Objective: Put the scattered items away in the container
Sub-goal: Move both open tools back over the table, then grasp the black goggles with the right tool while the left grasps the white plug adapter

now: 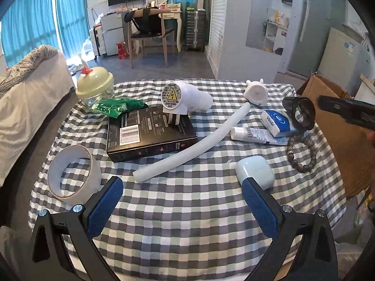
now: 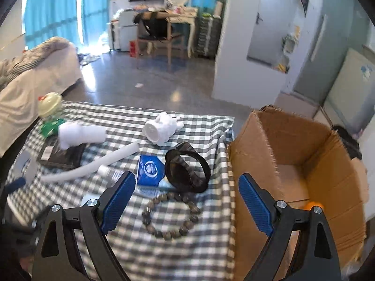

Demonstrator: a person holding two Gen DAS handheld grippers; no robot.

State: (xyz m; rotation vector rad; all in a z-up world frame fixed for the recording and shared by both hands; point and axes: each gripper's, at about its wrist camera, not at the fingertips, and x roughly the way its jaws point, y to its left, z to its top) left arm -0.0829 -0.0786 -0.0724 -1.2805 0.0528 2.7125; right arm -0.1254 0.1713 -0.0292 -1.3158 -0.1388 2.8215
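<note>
Scattered items lie on a checkered tablecloth [image 1: 182, 210]. My left gripper [image 1: 181, 187] is open and empty above the near part of the table, between a tape roll [image 1: 72, 172] and a pale blue case [image 1: 256, 172]. A white foam tube [image 1: 194, 144], a black box [image 1: 150, 134] and a white plug device [image 1: 185, 99] lie beyond it. My right gripper [image 2: 187, 187] is open and empty over the table's right edge, above a bead bracelet [image 2: 170, 215] and a dark round object [image 2: 187, 171]. The open cardboard box [image 2: 293, 145] stands to its right.
A blue tissue pack [image 1: 276, 123], a white tube [image 1: 255, 135], a white figurine [image 1: 256, 92], a green packet [image 1: 119, 107] and a lidded jar [image 1: 96, 86] are also on the table. An orange ball [image 2: 313, 205] lies in the box. A bed [image 1: 28, 89] is at left.
</note>
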